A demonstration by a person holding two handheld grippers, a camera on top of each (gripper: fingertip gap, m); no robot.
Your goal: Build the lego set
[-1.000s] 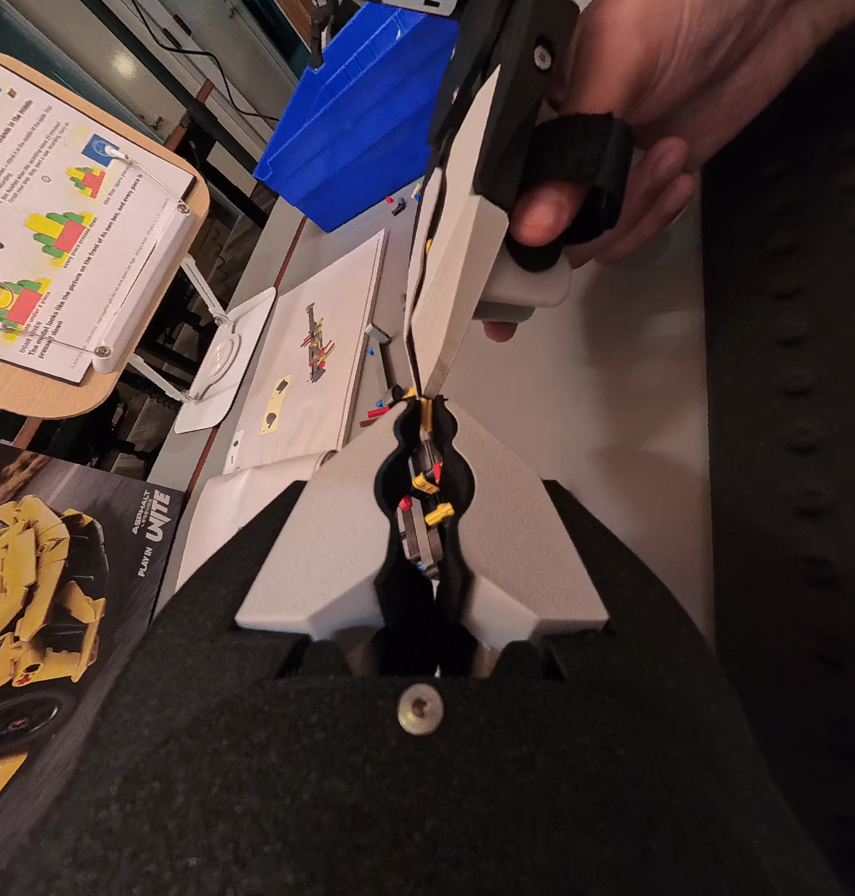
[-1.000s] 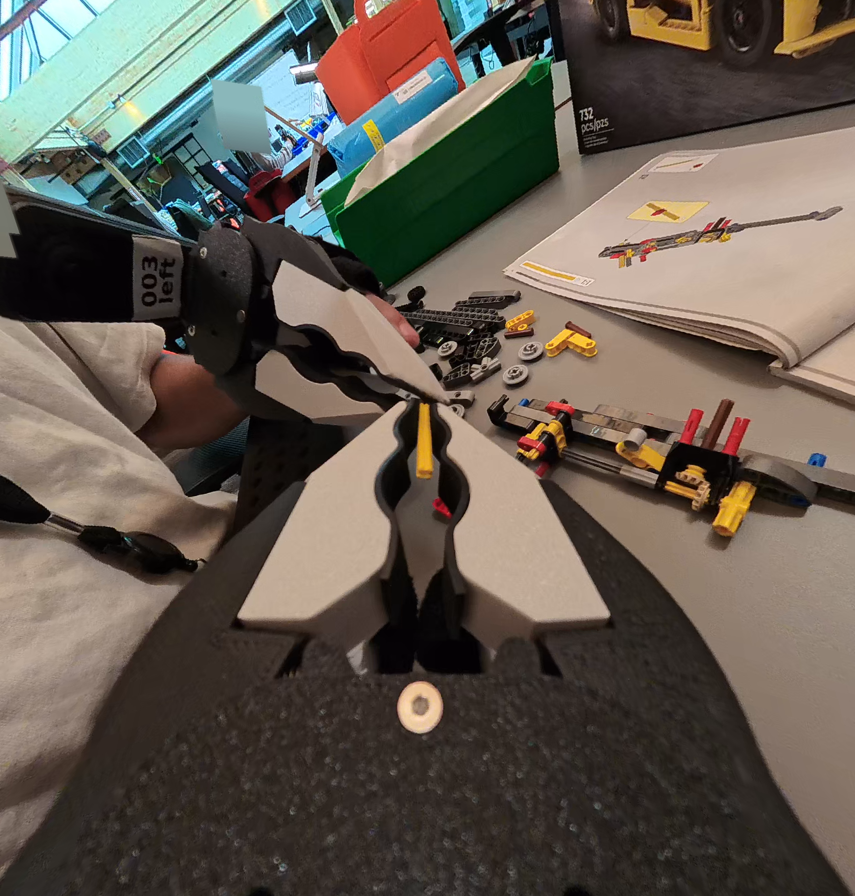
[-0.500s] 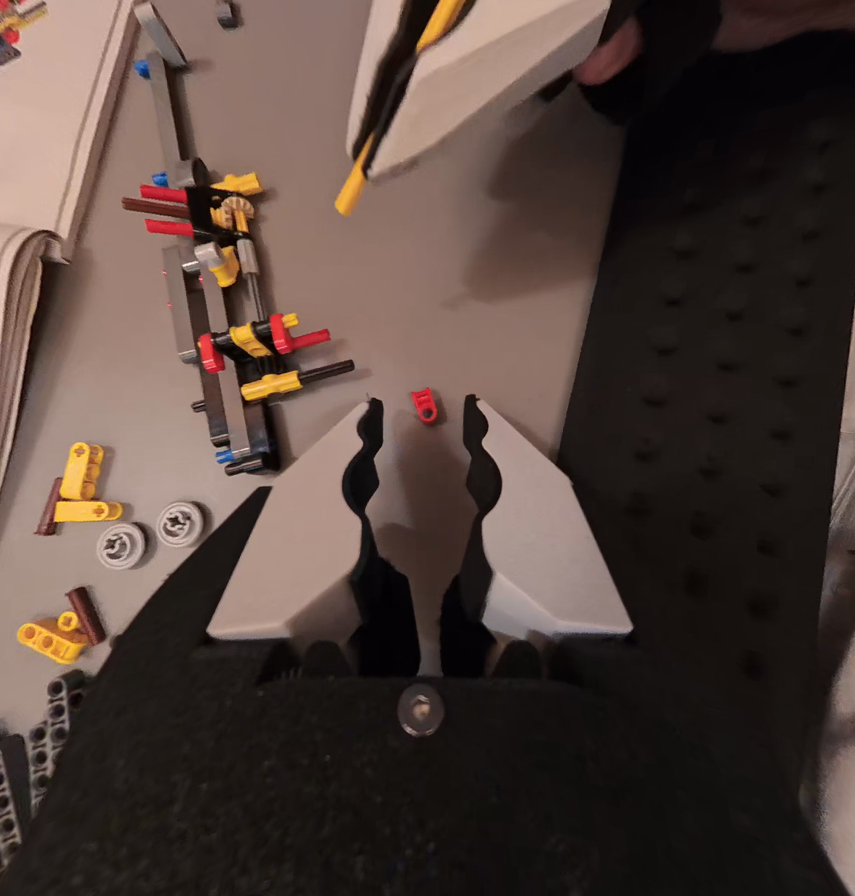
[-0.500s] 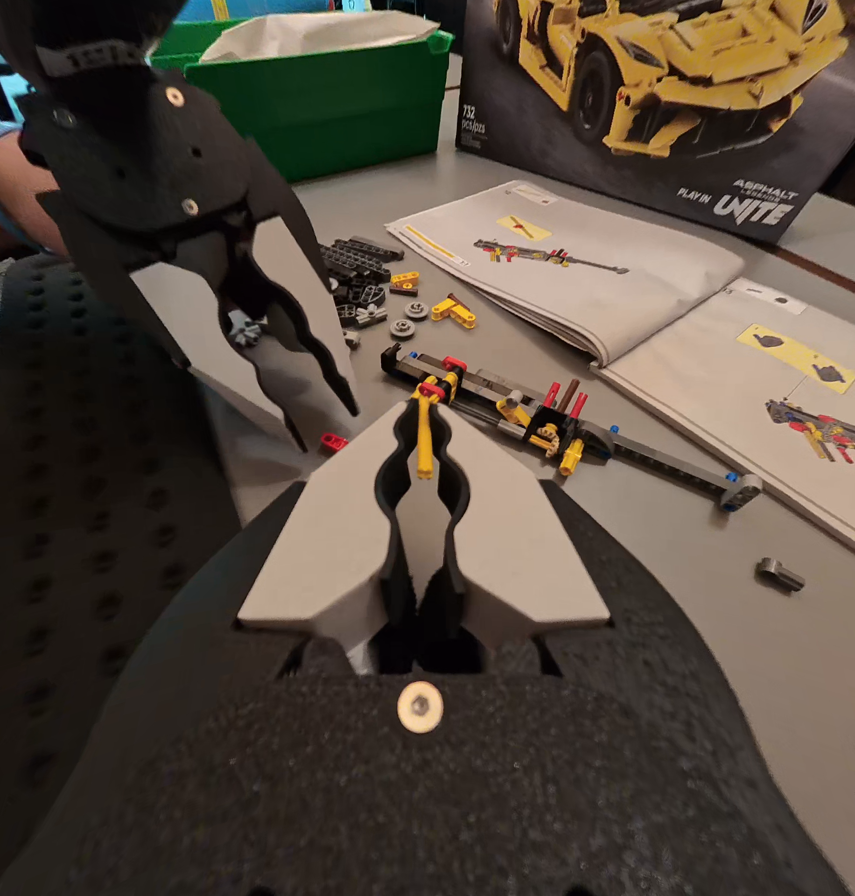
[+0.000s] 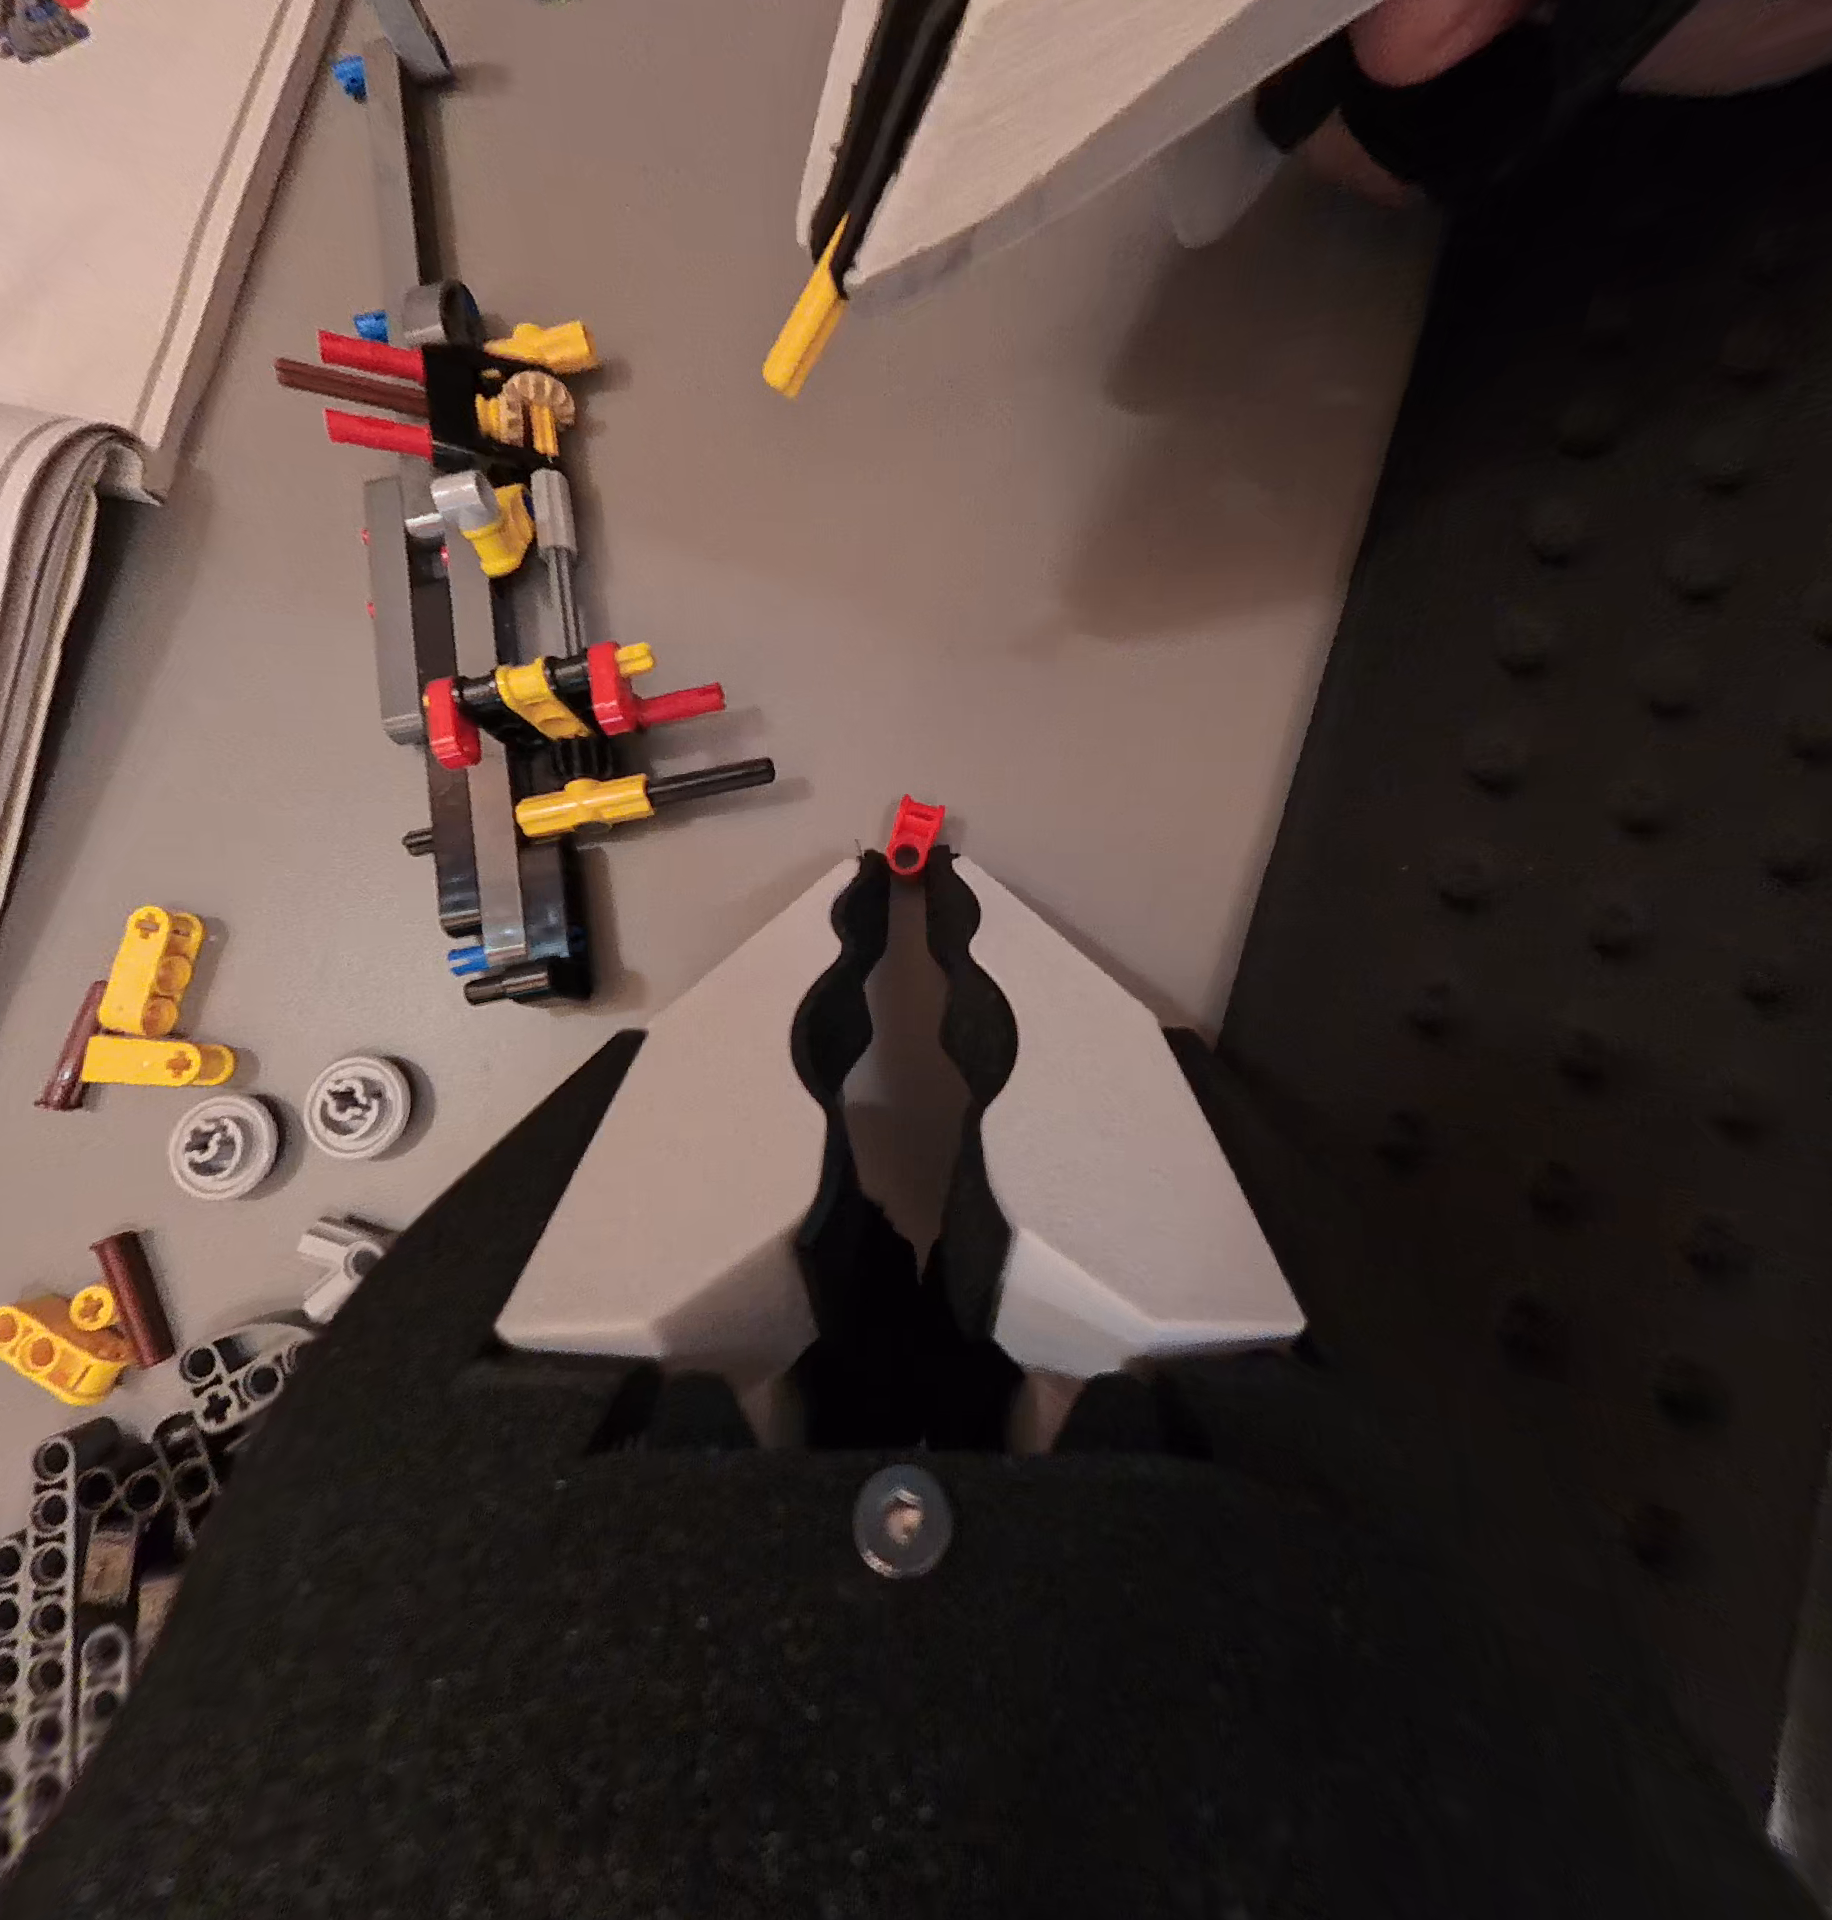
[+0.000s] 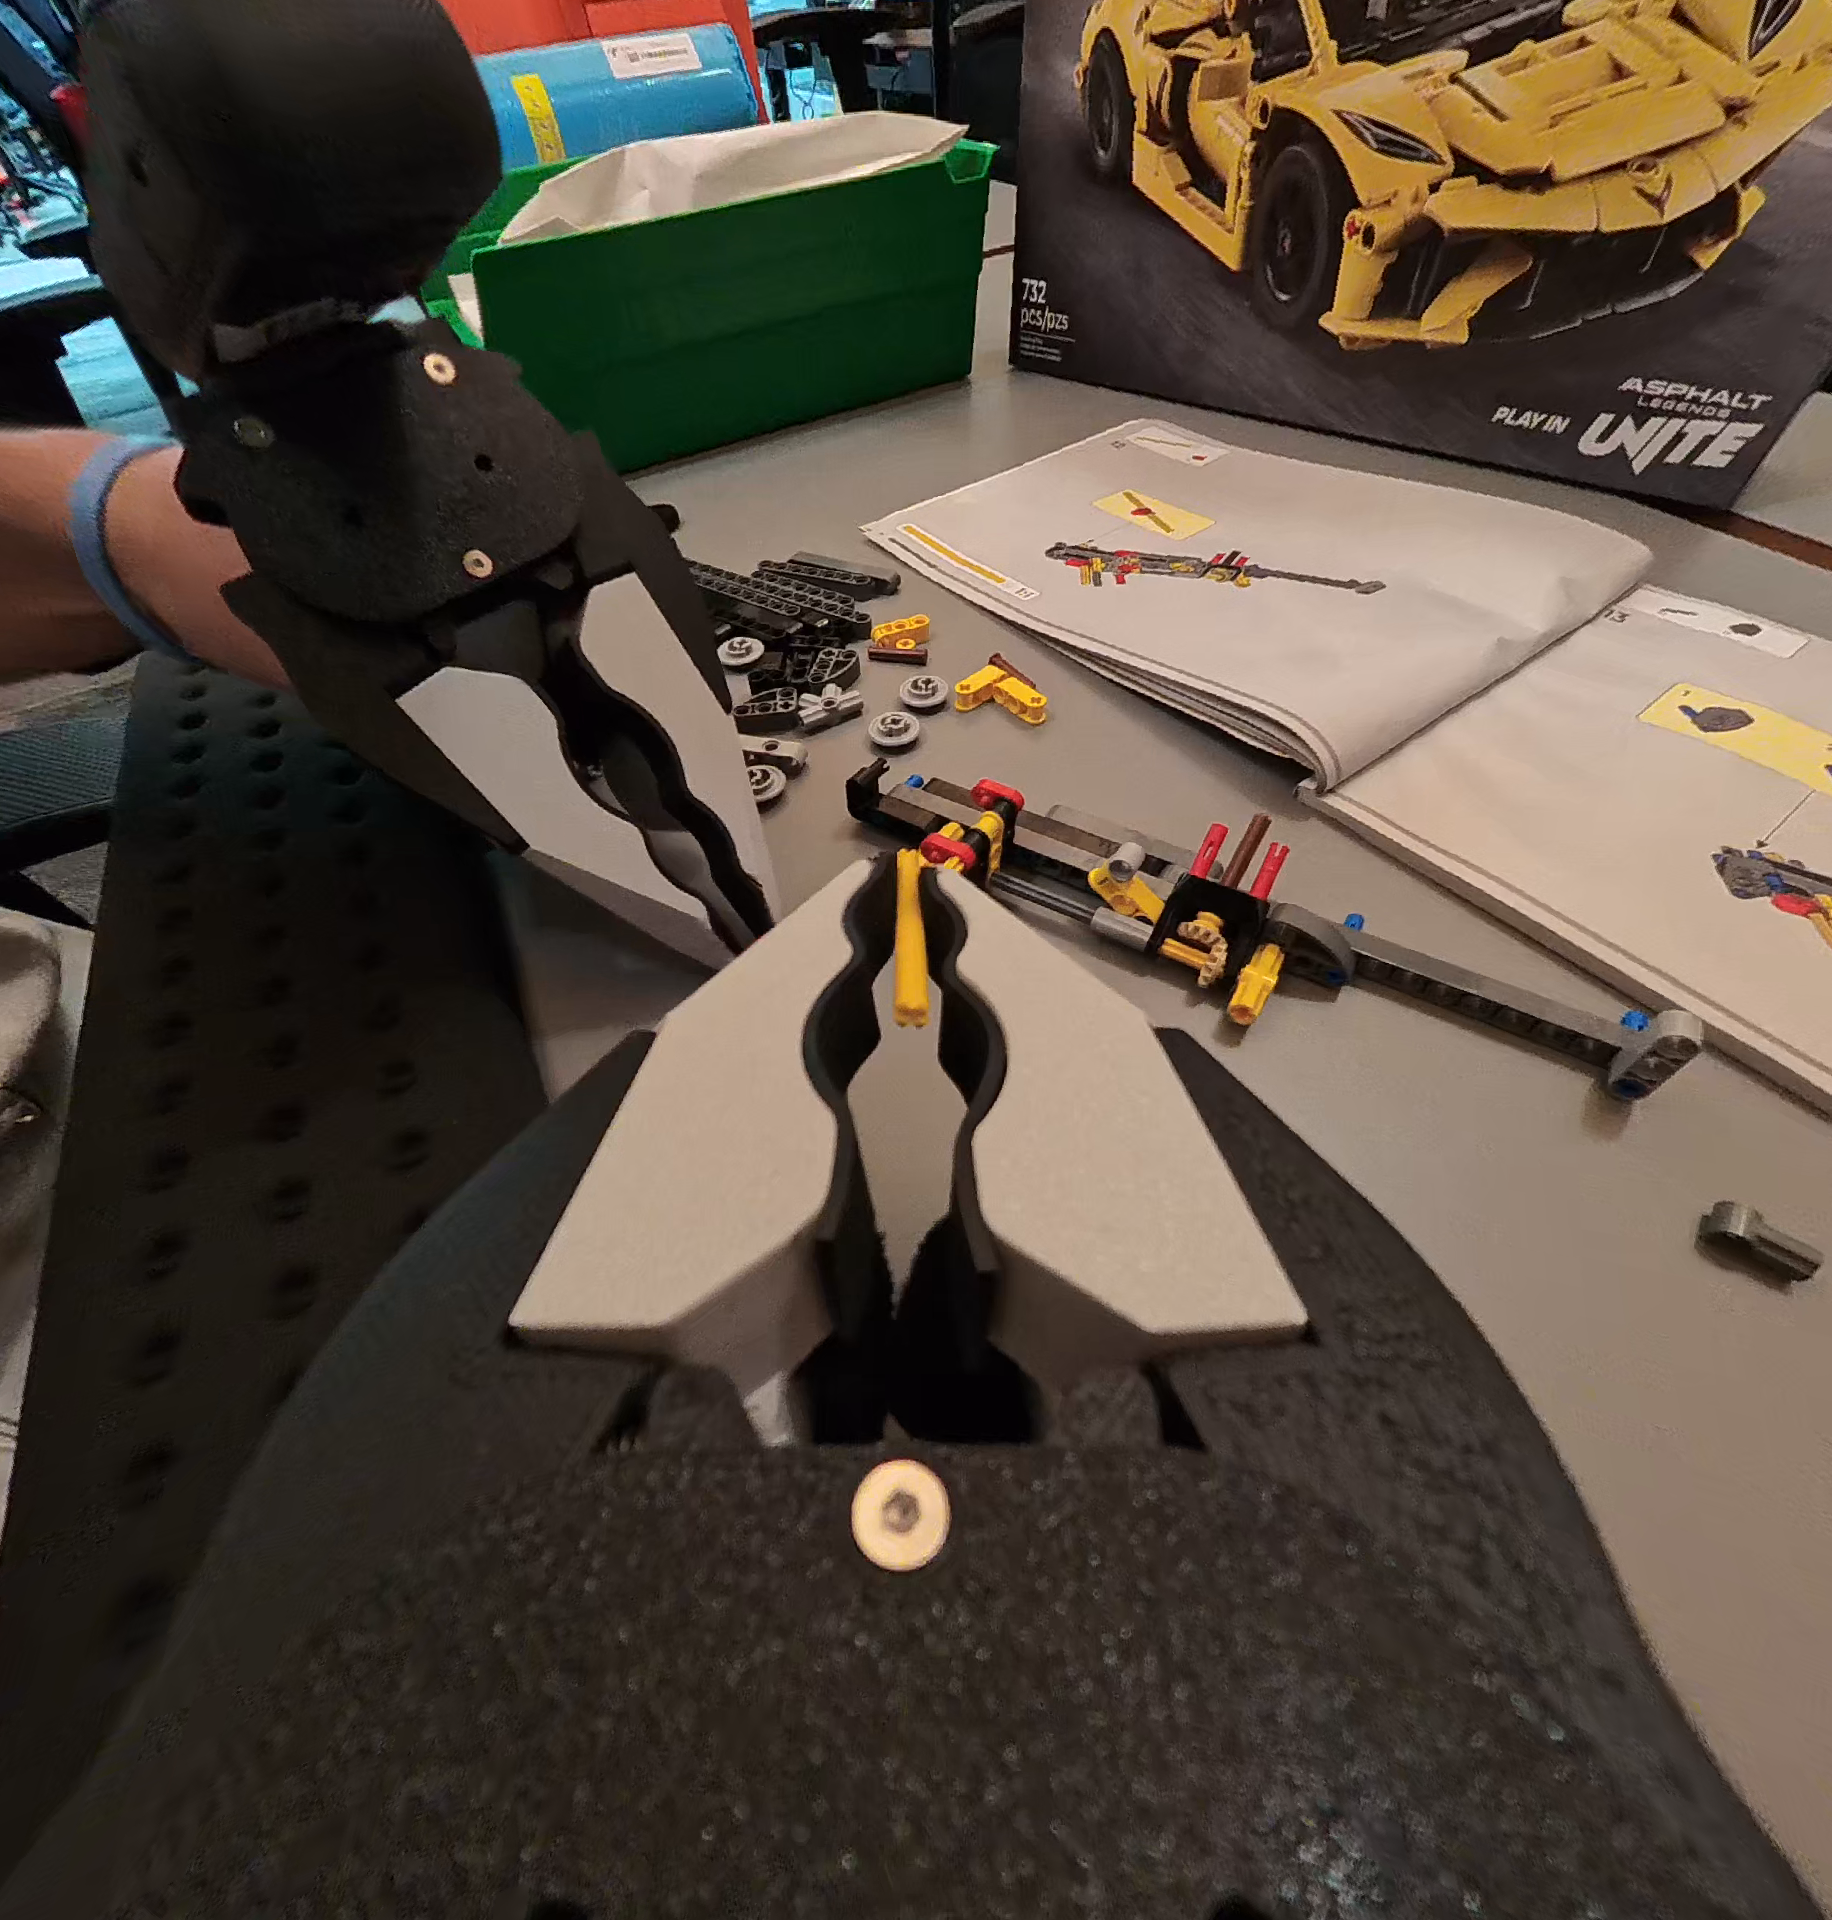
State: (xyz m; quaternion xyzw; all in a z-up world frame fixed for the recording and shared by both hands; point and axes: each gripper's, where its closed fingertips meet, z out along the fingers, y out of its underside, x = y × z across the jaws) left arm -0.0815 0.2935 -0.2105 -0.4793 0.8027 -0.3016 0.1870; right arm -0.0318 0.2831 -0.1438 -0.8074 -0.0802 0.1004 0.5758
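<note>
In the left wrist view my left gripper (image 5: 907,860) points down at the grey table (image 5: 1047,582), its tips shut on a small red connector (image 5: 914,834) that rests on the table. My right gripper (image 6: 907,868) is shut on a yellow axle (image 6: 910,940). It hangs above the table in the left wrist view (image 5: 834,265), with the axle (image 5: 806,332) sticking out of its tips. The partly built grey, black, red and yellow assembly (image 5: 486,644) lies left of the red connector. It also shows in the right wrist view (image 6: 1151,894). There my left gripper's fingers (image 6: 683,831) reach down beside my right one.
Loose yellow, grey and black parts (image 5: 185,1143) lie at the lower left. The open instruction booklet (image 6: 1307,623), a green bin (image 6: 725,301) and the set's box (image 6: 1411,208) stand behind. A grey piece (image 6: 1759,1252) lies alone. A dark perforated surface (image 5: 1618,935) borders the table. From either gripper's tips it is about 20 cm to the grey piece (image 6: 1759,1252).
My left gripper left the yellow axle, swung down to the table, opened around the red connector and has shut on it. My right gripper kept the yellow axle and turned towards the booklet.
</note>
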